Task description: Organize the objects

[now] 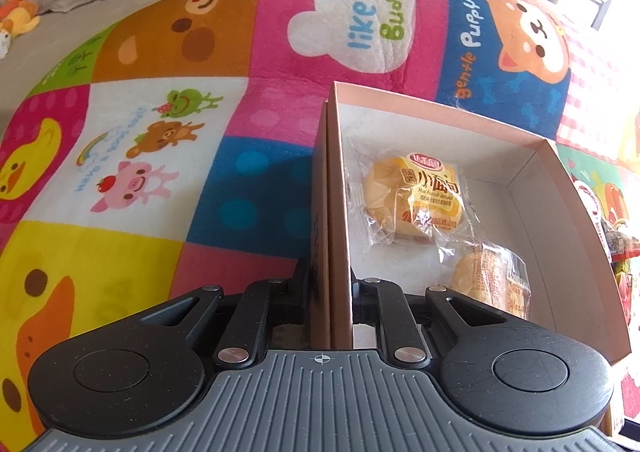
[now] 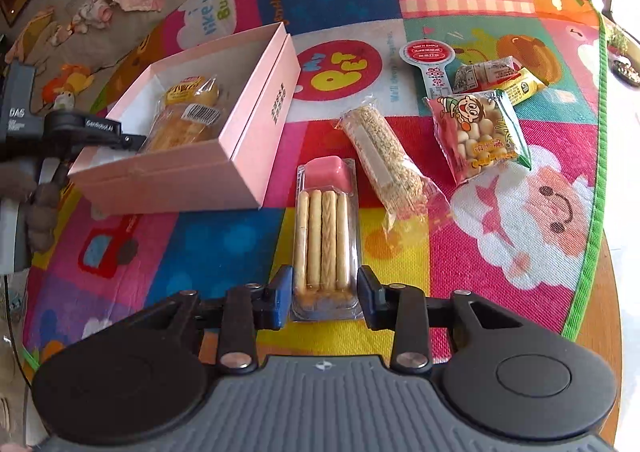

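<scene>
Between the blue pads of the right gripper [image 2: 324, 294] lies a clear tray of biscuit sticks [image 2: 323, 242] with a pink dip cup at its far end. Both pads stand close to the near end of the tray, one at each side; if they already press on it I cannot tell.

All places below are given from the pink box [image 2: 248, 163], which lies open on the colourful cartoon mat [image 2: 520, 219]. The biscuit tray lies just beside the near right corner of the box. Further right of the box lies a sesame bar [image 2: 386, 155] in clear wrap, then a bag of small round biscuits [image 2: 482, 131], and behind that bag some smaller packets [image 2: 500, 77] and a red-and-white paper tag [image 2: 430, 59].

Inside the box lie two wrapped French bread buns [image 1: 416, 195].

On the left wall of the box [image 1: 340, 219] the left gripper [image 1: 330, 292] is clenched, one finger inside and one outside.
</scene>
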Action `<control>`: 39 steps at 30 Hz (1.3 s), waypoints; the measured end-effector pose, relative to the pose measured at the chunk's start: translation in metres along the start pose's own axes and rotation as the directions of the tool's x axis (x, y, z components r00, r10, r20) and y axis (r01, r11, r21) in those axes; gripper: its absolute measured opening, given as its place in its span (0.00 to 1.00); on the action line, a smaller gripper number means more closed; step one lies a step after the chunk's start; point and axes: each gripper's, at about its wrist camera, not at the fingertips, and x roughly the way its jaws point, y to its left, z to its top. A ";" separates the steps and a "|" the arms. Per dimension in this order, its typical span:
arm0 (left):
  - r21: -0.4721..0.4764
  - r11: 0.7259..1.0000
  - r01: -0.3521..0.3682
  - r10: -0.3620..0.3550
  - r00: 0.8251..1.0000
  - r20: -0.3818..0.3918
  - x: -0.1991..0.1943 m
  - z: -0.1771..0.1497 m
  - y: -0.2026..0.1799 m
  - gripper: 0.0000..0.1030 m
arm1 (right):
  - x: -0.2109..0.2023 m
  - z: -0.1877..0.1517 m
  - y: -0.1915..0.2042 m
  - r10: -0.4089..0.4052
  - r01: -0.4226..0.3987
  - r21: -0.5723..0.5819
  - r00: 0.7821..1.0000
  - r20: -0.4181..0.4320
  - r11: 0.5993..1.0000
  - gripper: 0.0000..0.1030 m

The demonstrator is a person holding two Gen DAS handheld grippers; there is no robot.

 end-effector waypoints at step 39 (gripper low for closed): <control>0.172 0.984 -0.049 0.040 0.998 0.057 -0.012 -0.024 -0.024 0.17 | -0.001 -0.034 -0.006 -0.164 0.142 0.098 0.948 0.274 0.985 0.87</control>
